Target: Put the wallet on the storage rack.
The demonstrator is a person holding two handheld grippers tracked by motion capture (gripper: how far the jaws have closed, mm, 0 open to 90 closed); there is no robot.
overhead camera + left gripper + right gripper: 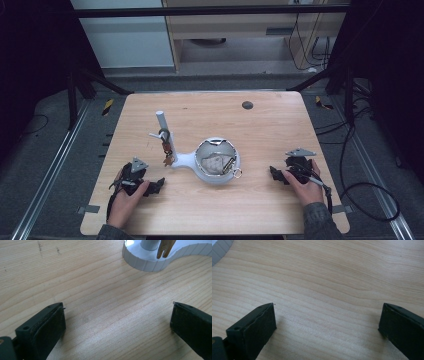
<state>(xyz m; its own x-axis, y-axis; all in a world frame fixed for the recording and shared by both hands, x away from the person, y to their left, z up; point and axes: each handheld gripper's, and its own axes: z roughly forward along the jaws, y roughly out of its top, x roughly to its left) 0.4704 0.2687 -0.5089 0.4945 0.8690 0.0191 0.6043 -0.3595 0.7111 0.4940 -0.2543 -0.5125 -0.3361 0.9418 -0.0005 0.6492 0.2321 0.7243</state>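
Presently: left gripper [156,186], jaws wide apart, nothing between them, resting on the wooden table [260,130]; white key stand [186,160] just ahead of its jaws, keys [167,152] hanging from the post; stand's bowl [217,161], holding more keys, lies between both grippers; right gripper [275,173], jaws likewise spread and empty, near the bowl's far side.

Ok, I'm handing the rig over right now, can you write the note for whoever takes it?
Left tongs: open, holding nothing, resting on the table near the stand's post end.
Right tongs: open, holding nothing, resting right of the bowl.
White key stand: mid-table; keys hang on the post's hook; the bowl holds more keys and a ring.
Done: I can't tell what was moved so far.
Left: neither tongs has reached the stand yet.
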